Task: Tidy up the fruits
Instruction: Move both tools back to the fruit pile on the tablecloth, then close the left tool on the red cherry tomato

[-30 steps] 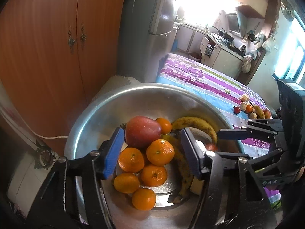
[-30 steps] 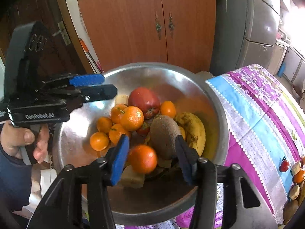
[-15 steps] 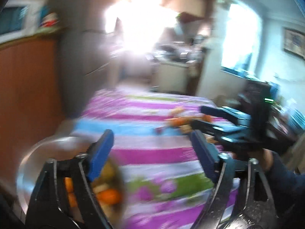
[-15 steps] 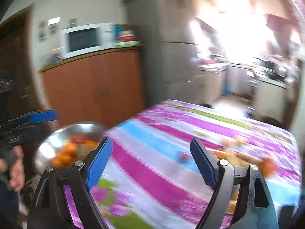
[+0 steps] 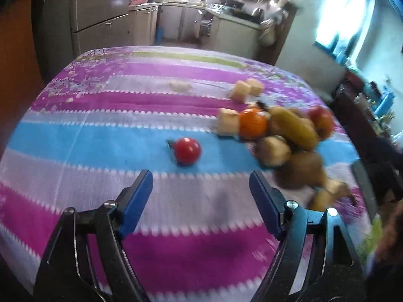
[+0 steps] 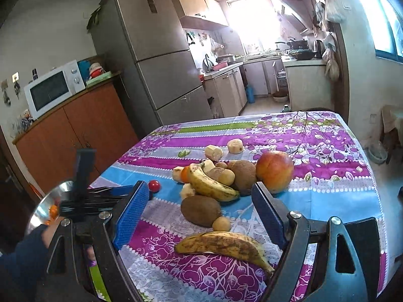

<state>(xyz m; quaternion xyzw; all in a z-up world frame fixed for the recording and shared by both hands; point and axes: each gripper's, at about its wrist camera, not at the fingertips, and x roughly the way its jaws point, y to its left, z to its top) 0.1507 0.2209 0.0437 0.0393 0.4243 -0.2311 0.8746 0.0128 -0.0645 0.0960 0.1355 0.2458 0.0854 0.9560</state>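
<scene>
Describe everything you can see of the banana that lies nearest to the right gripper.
The nearest banana is overripe: yellow peel heavily mottled with brown and black patches. It is whole and unpeeled, gently curved, lying flat on the purple patterned tablecloth. One pointed end aims toward the lower right. It sits apart from the fruit pile, just below a kiwi and a small round brown fruit, without clearly touching them. The open right gripper hovers over it, not gripping it.

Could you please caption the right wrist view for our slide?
Open right gripper hovering above a spotted yellow banana and brown kiwi on the purple striped tablecloth.
</scene>
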